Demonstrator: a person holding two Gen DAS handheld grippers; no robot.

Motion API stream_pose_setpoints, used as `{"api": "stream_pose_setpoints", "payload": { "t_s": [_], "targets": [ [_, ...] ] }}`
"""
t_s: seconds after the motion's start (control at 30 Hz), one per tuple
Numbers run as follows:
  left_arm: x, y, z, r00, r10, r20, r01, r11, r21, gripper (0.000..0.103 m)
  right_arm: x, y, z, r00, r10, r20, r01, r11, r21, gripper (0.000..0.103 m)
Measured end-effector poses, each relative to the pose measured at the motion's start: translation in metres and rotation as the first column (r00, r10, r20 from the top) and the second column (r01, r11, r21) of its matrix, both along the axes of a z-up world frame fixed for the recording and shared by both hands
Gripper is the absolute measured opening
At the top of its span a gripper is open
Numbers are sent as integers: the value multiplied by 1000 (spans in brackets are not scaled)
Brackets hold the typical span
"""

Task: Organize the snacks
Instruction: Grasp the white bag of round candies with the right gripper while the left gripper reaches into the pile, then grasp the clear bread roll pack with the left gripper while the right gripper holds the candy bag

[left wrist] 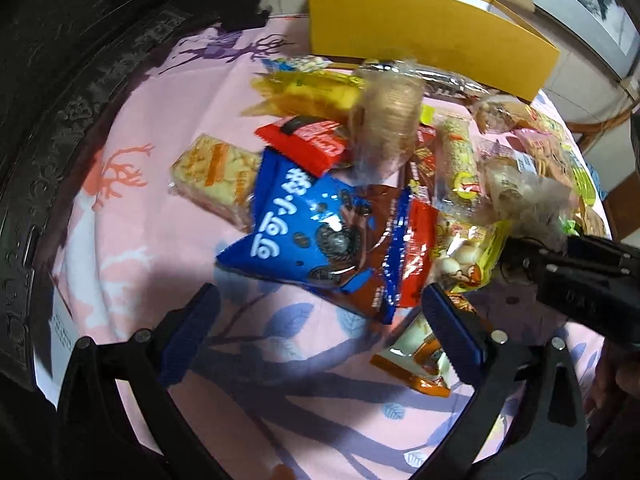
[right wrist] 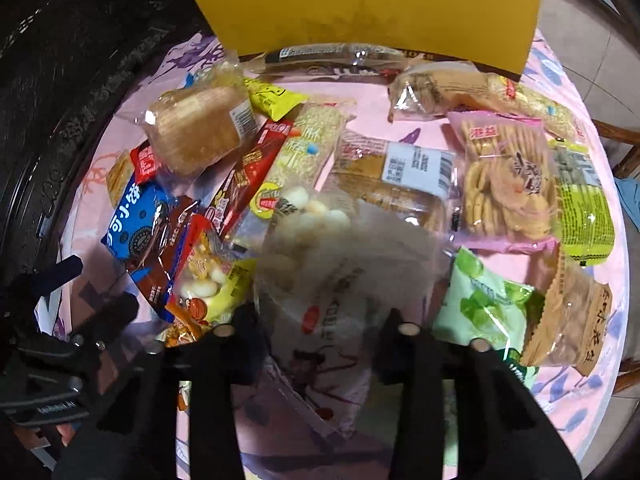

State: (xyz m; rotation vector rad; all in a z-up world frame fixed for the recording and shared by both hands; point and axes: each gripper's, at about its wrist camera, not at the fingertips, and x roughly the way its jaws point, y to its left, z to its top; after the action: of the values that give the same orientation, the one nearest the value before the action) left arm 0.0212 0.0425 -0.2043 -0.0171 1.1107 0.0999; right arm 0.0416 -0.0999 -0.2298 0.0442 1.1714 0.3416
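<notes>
A heap of wrapped snacks is seen on a tabletop [right wrist: 372, 100] covered by a pink cloth with deer and leaf prints. A yellow box [right wrist: 376, 8] stands at the 12 o'clock edge of the heap in the right wrist view.

The right claw [right wrist: 320, 320] is seen pinching a clear bag of white round sweets [right wrist: 320, 240], which is blurred and held above the heap at the centre of that view. In the left wrist view the same claw enters from 3 o'clock, with the blurred bag at its tip [left wrist: 532, 200].

The left claw [left wrist: 316, 320] is spread wide with nothing between its blue pads [left wrist: 188, 332]; it hangs over bare cloth at 6 o'clock of the heap. Just beyond it lies a blue cookie packet [left wrist: 296, 232], overlapped at its upper edge by a red packet [left wrist: 308, 142]. A pale rice-cracker bar [left wrist: 216, 176] lies at 9 o'clock of the blue packet, touching it.

In the right wrist view a pink biscuit bag [right wrist: 504, 176] and a green-yellow packet [right wrist: 584, 204] lie at 2 o'clock, and a pale green bag [right wrist: 480, 300] at 4 o'clock.
</notes>
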Motion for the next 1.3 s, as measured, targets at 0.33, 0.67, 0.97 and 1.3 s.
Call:
{"api": "stream_pose_setpoints", "payload": {
  "t_s": [0.33,0.67,0.97,1.3],
  "targets": [
    [26,-42,0,993,-119,15,119,991,-60,101,-15,-38,14,997,-78,-14,78,997,-8,36],
    [54,-72,-22,983,-179,-40,173,978,-118,99,-32,-63,28,991,-131,5,131,990,-41,36],
    [50,-80,-25,979,-198,-43,198,980,-4,70,-33,-62,29,991,-133,3,133,990,-44,37],
    [46,-41,0,990,-143,15,143,979,-148,84,-33,-62,29,992,-129,3,129,991,-44,37]
  ]
}}
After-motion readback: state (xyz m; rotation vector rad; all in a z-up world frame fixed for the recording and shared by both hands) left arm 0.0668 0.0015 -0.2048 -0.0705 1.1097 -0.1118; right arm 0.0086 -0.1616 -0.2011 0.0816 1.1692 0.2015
